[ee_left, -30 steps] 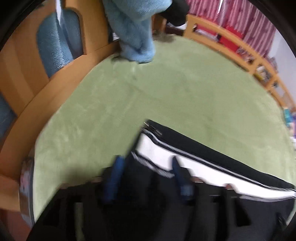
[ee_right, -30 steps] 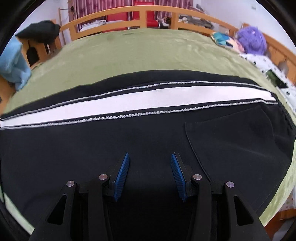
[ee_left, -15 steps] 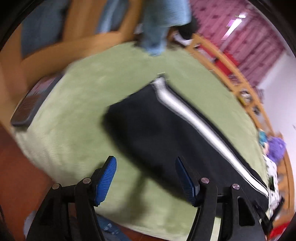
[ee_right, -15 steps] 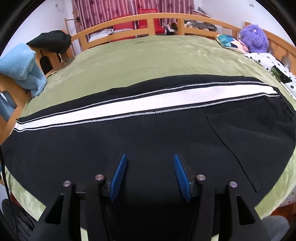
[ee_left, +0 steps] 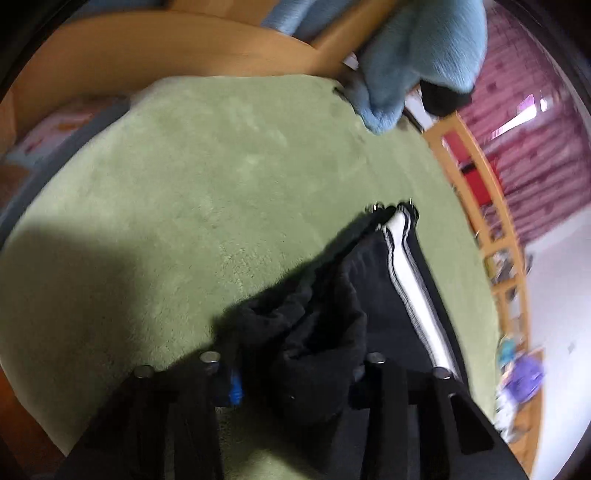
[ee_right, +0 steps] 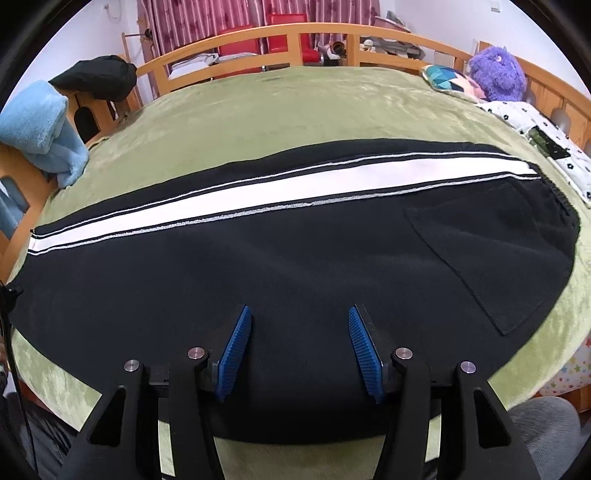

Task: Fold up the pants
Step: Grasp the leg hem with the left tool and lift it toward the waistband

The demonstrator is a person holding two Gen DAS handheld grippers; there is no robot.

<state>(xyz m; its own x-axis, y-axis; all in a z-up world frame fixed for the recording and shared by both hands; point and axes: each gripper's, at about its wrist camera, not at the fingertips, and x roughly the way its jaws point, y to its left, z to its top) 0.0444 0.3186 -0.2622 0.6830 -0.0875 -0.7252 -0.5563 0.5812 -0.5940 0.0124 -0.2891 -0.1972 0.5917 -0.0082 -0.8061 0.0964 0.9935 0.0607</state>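
Note:
Black pants (ee_right: 295, 266) with a white side stripe (ee_right: 277, 192) lie flat across the green bed cover (ee_right: 295, 107), waist and back pocket (ee_right: 498, 258) to the right. My right gripper (ee_right: 297, 350) hovers open over the near edge of the pants with nothing between its blue pads. In the left wrist view, the leg end of the pants (ee_left: 388, 314) is bunched up between the fingers of my left gripper (ee_left: 295, 369). Its jaws are closing on that cloth, which hides all but a sliver of one blue pad (ee_left: 234, 384).
A blue towel (ee_right: 40, 125) and a dark garment (ee_right: 99, 75) hang on the wooden bed rail (ee_right: 295, 31) at the left. A purple plush toy (ee_right: 496, 77), a patterned cushion and a spotted cloth lie at the far right. Green cover (ee_left: 221, 166) stretches beyond the leg end.
My left gripper came down onto the leg end of the pants and its jaws closed round a bunch of the cloth. The right gripper drew back a little and spread slightly wider.

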